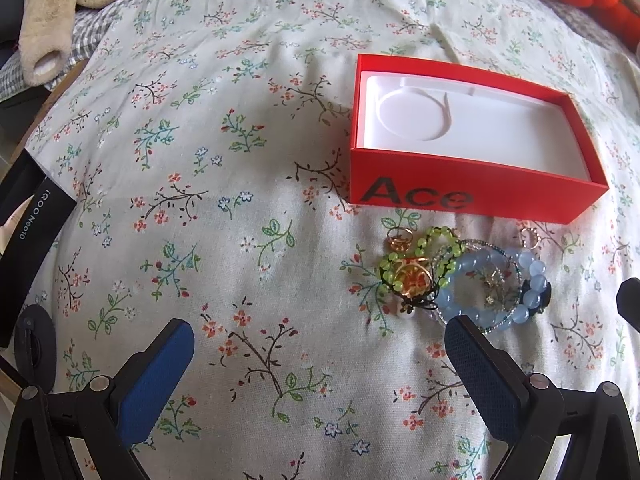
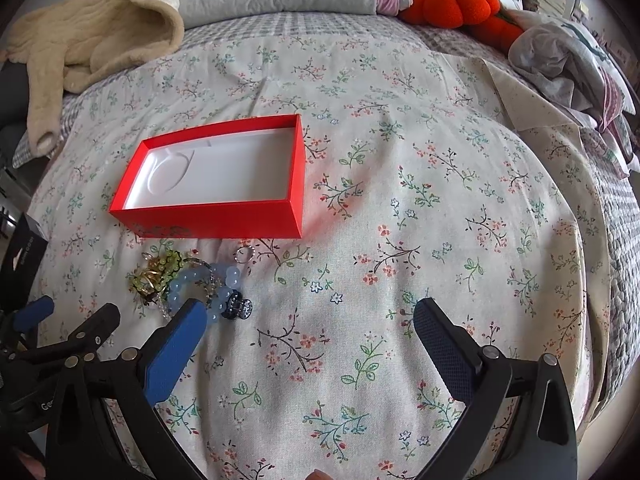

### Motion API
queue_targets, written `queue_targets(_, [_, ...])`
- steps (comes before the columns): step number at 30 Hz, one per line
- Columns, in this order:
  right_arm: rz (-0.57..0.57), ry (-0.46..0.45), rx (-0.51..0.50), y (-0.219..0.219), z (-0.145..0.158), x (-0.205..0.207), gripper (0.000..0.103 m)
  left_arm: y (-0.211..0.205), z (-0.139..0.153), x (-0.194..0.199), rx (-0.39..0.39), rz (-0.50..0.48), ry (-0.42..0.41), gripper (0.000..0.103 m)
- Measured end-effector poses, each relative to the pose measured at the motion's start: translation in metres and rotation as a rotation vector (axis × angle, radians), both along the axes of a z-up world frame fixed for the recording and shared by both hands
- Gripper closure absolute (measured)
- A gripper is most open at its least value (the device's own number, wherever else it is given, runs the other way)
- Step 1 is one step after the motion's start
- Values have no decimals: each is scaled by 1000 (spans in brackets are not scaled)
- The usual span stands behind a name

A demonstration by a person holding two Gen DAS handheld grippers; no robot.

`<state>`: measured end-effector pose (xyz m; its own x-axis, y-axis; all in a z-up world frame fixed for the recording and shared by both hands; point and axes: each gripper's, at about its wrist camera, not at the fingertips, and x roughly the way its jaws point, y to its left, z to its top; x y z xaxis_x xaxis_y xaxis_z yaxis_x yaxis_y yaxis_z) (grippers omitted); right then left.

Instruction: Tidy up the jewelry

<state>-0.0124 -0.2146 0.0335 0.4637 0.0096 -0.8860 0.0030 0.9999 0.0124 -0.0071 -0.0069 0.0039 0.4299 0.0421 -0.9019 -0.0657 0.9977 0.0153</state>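
a shallow red cardboard box (image 1: pixel 476 196) with a white moulded insert and black "ace" lettering on its near wall sits open on the floral-print bedspread (image 1: pixel 224 184), in the upper right of the left wrist view and the left centre of the right wrist view. just below the box, apart from its near wall, lies a small tangled heap of jewelry: a green beaded bracelet (image 1: pixel 416 264) strung on black cord, with a gold ring (image 1: pixel 400 238) beside it, touching a pale blue round-bead bracelet (image 1: pixel 492 284) that encircles thin chains, a small silver ring (image 2: pixel 245 255) nearest the box, and a dark ornate clip (image 2: pixel 239 307) at the heap's lower right edge. the left gripper (image 1: pixel 320 360) hovers low in its frame with its blue-padded fingers spread wide, nothing between them, its right-hand finger tip just beside the blue beads. the right gripper (image 2: pixel 310 328) is likewise spread wide and empty over bare fabric, its left-hand finger overlapping the blue bracelet in the picture. a black phone box (image 1: pixel 28 236) lies at the left edge, a beige fleece garment (image 2: pixel 96 36) in the upper left, and an orange plush toy (image 2: pixel 456 6) in the upper right.
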Motion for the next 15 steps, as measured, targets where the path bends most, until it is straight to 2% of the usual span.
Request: queue_targets(15, [2, -1, -10, 0, 0, 0, 0, 2, 0, 1, 0, 0, 1, 0])
